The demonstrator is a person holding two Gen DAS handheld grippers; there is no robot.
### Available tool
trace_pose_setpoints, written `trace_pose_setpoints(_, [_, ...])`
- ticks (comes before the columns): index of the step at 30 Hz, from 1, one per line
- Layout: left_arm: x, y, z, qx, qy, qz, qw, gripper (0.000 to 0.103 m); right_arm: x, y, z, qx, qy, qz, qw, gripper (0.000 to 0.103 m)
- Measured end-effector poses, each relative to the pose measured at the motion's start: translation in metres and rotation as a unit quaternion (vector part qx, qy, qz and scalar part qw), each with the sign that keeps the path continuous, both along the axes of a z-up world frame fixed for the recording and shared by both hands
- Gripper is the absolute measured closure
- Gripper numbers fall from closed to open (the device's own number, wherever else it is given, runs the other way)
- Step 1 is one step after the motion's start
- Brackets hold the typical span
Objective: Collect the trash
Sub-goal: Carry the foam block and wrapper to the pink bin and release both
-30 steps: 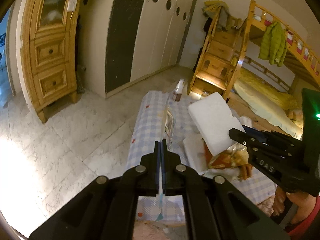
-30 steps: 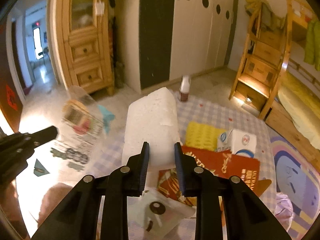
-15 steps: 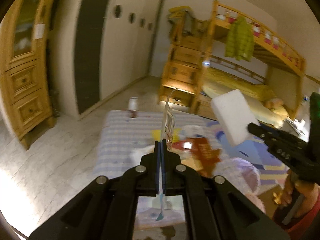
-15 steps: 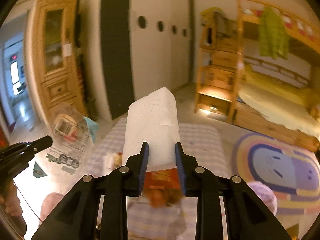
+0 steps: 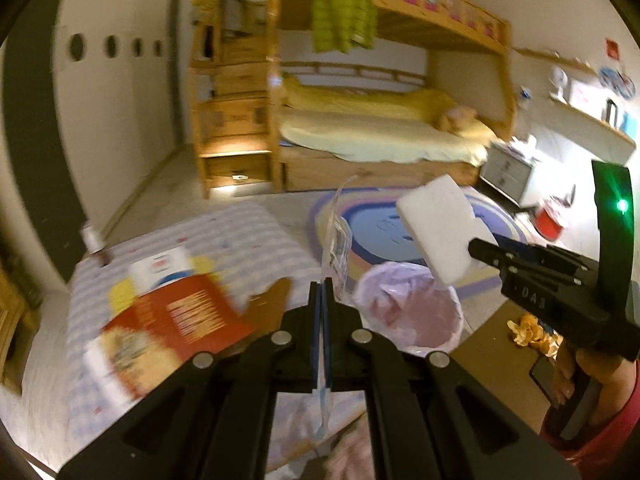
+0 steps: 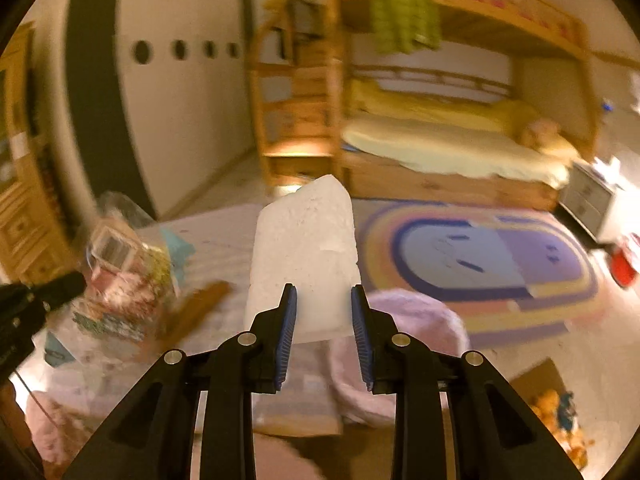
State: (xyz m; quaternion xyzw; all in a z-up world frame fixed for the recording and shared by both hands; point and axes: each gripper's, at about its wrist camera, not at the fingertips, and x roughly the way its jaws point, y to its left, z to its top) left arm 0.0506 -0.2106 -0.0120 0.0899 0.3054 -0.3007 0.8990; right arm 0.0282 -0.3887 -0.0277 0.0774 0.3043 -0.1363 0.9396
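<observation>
Left gripper (image 5: 323, 292): jaws pressed together, pinching the bottom edge of a clear plastic bag (image 5: 338, 240) with printed labels; bag stands up edge-on from the fingers, in the air near the bin rim

Right gripper (image 6: 324, 312): jaws part-spread, clamped on the lower end of a white foam block (image 6: 306, 256); most of the block sticks out past the fingertips. In the left wrist view the block (image 5: 440, 228) hangs above the far right rim of the bin

Bin (image 5: 412, 312): lined with a pale pink bag, on the floor between the checked cloth (image 5: 240, 236) and the striped rug (image 5: 492, 220)

Handling, judged:
- foam: very light, stiff, crumbly; pads could dent it, so a mild squeeze near its thick middle suits better than a corner
- plastic bag: weightless, limp, slick; a flat pinch on a doubled edge holds; it may cling to the pads on letting go

More litter on the cloth: red leaflet (image 5: 192, 316), small carton (image 5: 160, 268)

Views blurred
</observation>
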Motion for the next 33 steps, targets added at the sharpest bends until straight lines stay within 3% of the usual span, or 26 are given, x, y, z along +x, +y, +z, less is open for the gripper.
trace_pose_setpoints(10, [0.044, -0.13, -0.043, 0.035, 0.03, -0.096, 0.9943, 0.103, 0.003, -0.09, -0.062, 0.013, 0.058, -0.104, 0.993, 0.074])
trace_pose_setpoints(16, [0.072, -0.176, -0.08, 0.04, 0.061, -0.113, 0.9909, 0.103, 0.024, -0.128, -0.103, 0.042, 0.096, -0.122, 0.987, 0.074])
trace_pose_setpoints(24, [0.103, -0.202, -0.111, 0.031, 0.092, -0.103, 0.9899, 0.103, 0.047, -0.142, -0.134, 0.056, 0.106, -0.139, 0.983, 0.071])
trace_pose_setpoints(26, [0.106, -0.204, -0.111, 0.032, 0.09, -0.095, 0.9908, 0.098, 0.051, -0.147, -0.141, 0.059, 0.102, -0.145, 0.982, 0.068])
trace_pose_setpoints(30, [0.108, -0.201, -0.105, 0.037, 0.079, -0.08, 0.993, 0.078, 0.053, -0.151, -0.145, 0.07, 0.11, -0.148, 0.98, 0.066])
trace_pose_setpoints(33, [0.103, -0.186, -0.091, 0.039, 0.062, -0.063, 0.9953, 0.078, 0.042, -0.147, -0.128, 0.075, 0.096, -0.147, 0.982, 0.066])
